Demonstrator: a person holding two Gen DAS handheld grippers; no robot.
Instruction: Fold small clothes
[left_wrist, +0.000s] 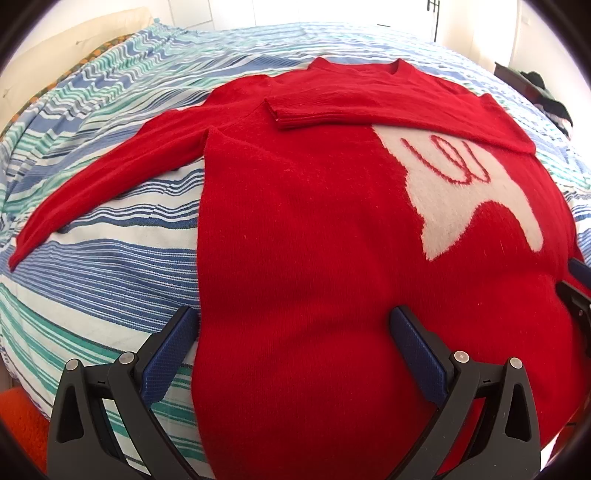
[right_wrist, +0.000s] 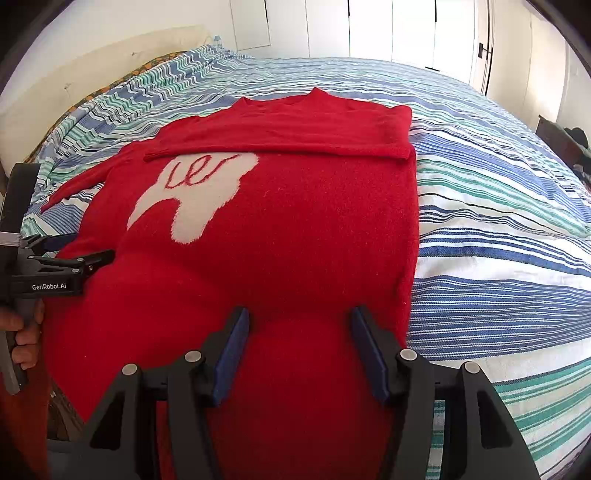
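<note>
Left wrist view: the sweater (left_wrist: 295, 229) lies flat on the striped bedspread (left_wrist: 96, 266), and everything here is placed against it. Its one sleeve (left_wrist: 103, 184) runs out to the left over the stripes, while the other sleeve (left_wrist: 369, 107) is folded across its chest, just above the white patch (left_wrist: 461, 192) with red lettering. The left gripper (left_wrist: 293, 325) hangs over the sweater's lower left part with jaws spread wide and nothing between them; one finger is just off the sweater's left edge, over the bedspread, the other over the red knit. At the sweater's right edge a bit of the right gripper (left_wrist: 576, 295) shows. In the right wrist view, the left gripper (right_wrist: 74, 251) reaches in at the sweater's (right_wrist: 277, 240) left edge; whether it touches the cloth I cannot tell. The right gripper (right_wrist: 299, 325) is over the sweater's lower right part, jaws apart and gripping nothing, with bedspread (right_wrist: 498, 258) beyond the sweater's right edge.
</note>
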